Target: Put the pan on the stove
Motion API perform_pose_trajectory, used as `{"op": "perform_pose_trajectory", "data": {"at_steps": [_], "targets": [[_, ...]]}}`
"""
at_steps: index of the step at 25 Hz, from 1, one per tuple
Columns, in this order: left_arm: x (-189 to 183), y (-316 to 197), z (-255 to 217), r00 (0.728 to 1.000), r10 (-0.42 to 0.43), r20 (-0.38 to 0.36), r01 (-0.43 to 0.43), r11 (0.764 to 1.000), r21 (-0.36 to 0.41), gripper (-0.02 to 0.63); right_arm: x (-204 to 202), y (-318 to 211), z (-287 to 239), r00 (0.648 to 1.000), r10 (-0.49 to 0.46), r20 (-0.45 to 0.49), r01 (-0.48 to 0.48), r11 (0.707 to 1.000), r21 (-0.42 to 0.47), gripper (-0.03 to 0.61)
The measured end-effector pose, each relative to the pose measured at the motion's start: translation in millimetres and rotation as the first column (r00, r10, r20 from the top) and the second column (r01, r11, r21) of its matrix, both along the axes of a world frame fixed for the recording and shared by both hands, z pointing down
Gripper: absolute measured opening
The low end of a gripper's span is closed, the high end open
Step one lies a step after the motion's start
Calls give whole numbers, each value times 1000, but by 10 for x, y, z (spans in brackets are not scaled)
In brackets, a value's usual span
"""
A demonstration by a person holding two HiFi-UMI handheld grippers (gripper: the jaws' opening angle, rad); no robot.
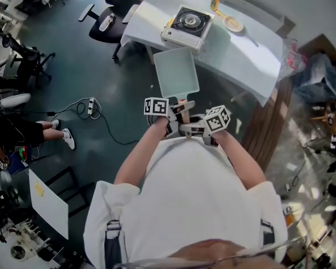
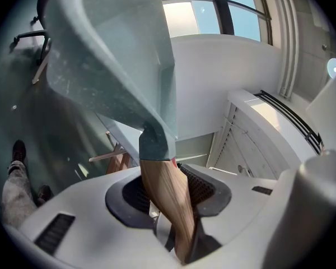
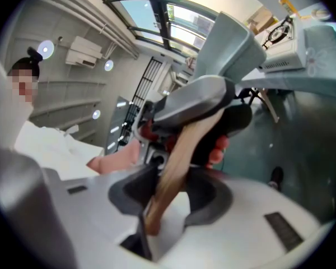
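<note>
The counter [image 1: 252, 55] is the largest hazard: it stands well ahead of me, and its near edge lies between the pan and the stove, so a low approach would drive the pan's front wall into that edge. The stove [image 1: 186, 24] sits near the far left of the counter, with a small bottle [image 1: 215, 0] and a round yellow dish [image 1: 233, 24] just beside it. A wide swing on arrival could knock either one over, and an off-centre set-down would leave the pan rocking on the burner ring. The pan [image 1: 176, 72] is in the air over the floor, open side up, well short of the counter and resting on nothing. All its weight hangs forward of the grip, so I judge a nose-down droop or a roll about the handle to be the likeliest fault. The wooden handle [image 2: 168, 206] is narrow and smooth, and it is the only part gripped. The left claw [image 2: 171, 186] is closed about halfway with its pads pressing on the handle next to the pan's socket. The right claw [image 3: 168, 189] is closed to a similar gap on the same handle, just behind the left. The two claws are crowded together, so an uneven push from one hand could twist the handle in the other's pads and tip the pan.
</note>
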State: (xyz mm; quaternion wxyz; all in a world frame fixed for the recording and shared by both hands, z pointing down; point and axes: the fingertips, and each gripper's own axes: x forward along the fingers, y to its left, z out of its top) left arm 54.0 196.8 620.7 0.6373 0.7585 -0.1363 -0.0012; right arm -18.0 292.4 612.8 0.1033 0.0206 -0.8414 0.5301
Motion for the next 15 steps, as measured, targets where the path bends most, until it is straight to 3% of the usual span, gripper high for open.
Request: {"op": "perform_pose_trajectory", "data": {"at_steps": [15], "targets": [[-239, -726, 64, 996, 86, 17, -86, 996, 19, 166, -306, -780, 61, 997, 82, -4, -82, 997, -9, 163]]}}
